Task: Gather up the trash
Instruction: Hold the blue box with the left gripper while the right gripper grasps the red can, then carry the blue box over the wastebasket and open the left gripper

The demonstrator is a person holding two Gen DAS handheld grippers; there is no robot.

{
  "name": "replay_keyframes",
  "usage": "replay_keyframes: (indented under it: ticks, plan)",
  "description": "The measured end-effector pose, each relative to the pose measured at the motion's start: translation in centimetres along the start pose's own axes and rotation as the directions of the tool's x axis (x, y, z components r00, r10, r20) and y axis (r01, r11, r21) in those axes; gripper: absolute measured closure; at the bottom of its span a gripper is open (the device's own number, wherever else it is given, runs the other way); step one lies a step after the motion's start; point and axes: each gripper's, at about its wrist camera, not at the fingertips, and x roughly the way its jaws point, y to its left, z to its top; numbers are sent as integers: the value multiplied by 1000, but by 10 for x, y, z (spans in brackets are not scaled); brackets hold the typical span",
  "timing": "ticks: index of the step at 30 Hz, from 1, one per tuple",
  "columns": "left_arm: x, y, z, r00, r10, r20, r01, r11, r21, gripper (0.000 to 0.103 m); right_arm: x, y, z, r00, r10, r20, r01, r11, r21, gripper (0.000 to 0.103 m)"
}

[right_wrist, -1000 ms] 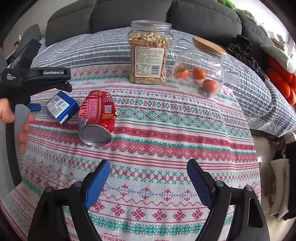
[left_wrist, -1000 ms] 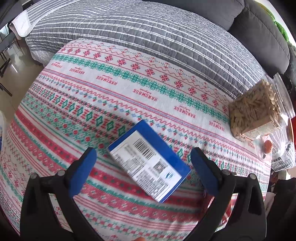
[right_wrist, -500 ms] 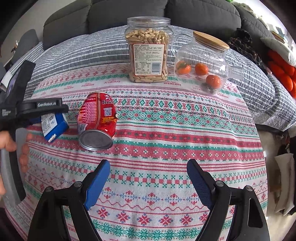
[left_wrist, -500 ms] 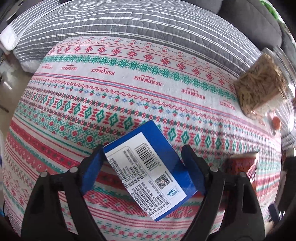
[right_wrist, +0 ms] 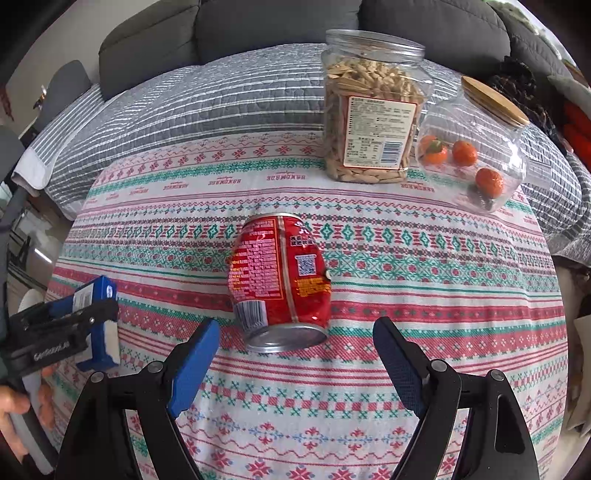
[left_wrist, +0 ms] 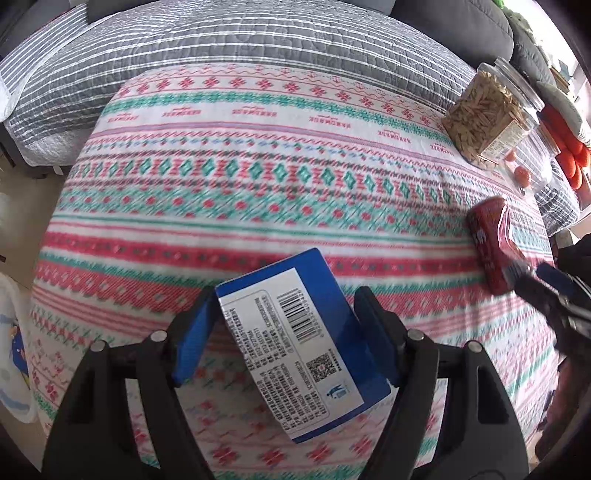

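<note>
Left wrist view: left gripper (left_wrist: 282, 328), jaws narrowed to the width of one blue box (left_wrist: 303, 343) and pressed against its two long sides. Blue fingers (left_wrist: 190, 338) contact the box edges. Box face with white label, barcode and QR code turned toward the camera; its far end points to 12 o'clock, its near end runs down between the finger arms to 5 o'clock. Patterned tablecloth (left_wrist: 258, 177) lies behind the box; cannot tell from this view whether the box touches the cloth.

Right wrist view: same box seen at 8 o'clock, clamped in the left gripper (right_wrist: 92, 321), with the person's left hand (right_wrist: 16, 402) on the handle at the frame edge. It sits above the tablecloth (right_wrist: 424, 295) near the cloth's left edge.

Right gripper (right_wrist: 293, 365): jaws spread wide, nothing between them, touching nothing. One red can (right_wrist: 280, 280) lies on its side on the cloth at 12 o'clock just beyond the fingertips, silver base toward the camera, body dented. The can lies inside the line of the open jaws but clear of both pads.

Count, right wrist view:
- blue box: 1
- red can: 1
- clear plastic jar of pale seeds (right_wrist: 371, 107), upright, no lid visible, at 1 o'clock: 1
- glass jar with wooden lid (right_wrist: 480, 147), at 2 o'clock, just beside the seed jar: 1
- small oranges (right_wrist: 489, 181) inside that glass jar: 3

Both jars stand on the far edge of the cloth, well apart from the can. Grey striped quilt (right_wrist: 207, 99) and dark sofa (right_wrist: 258, 22) behind the table.
</note>
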Motion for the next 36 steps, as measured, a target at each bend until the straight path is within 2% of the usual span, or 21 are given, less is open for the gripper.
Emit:
replay_keyframes:
  ticks: [3, 6, 7, 11, 13, 14, 15, 20, 26, 36]
  plan:
    - [-11, 20, -14, 1000, -17, -3, 17, 1000, 0, 28, 11, 8, 7, 1000, 2, -20, -2, 1000, 9, 17]
    - [-22, 23, -25, 1000, -21, -2, 21, 1000, 5, 28, 27, 10, 12, 998, 7, -54, -5, 999, 40, 17]
    - [-19, 27, -21, 1000, -22, -2, 22, 1000, 5, 28, 32, 10, 13, 998, 9, -66, -6, 999, 50, 17]
    - [-26, 49, -36, 1000, -16, -6, 16, 1000, -6, 28, 49, 8, 16, 995, -20, -97, 29, 995, 92, 17]
    - [-29, 54, -35, 1000, -24, -10, 24, 999, -25, 28, 50, 9, 19, 994, -39, -101, 50, 992, 112, 21]
    - [-31, 57, -34, 1000, -26, -6, 26, 999, -31, 28, 50, 12, 20, 993, -59, -103, 71, 991, 111, 33]
    - [-36, 60, -35, 1000, -24, 1, 24, 999, -29, 28, 49, 15, 21, 992, -76, -98, 86, 992, 97, 40]
    - [-50, 69, -43, 1000, -26, 16, 27, 999, -35, 28, 46, 34, 17, 990, -88, -114, 93, 995, 41, 40]
    - [-69, 80, -52, 998, -38, 42, 40, 998, -51, 28, 24, 59, 4, 990, -58, -130, 60, 998, 11, 40]
    - [-105, 124, -73, 996, -27, 87, 36, 994, -105, 28, -11, 88, -28, 989, -16, -148, 3, 996, -88, 40]
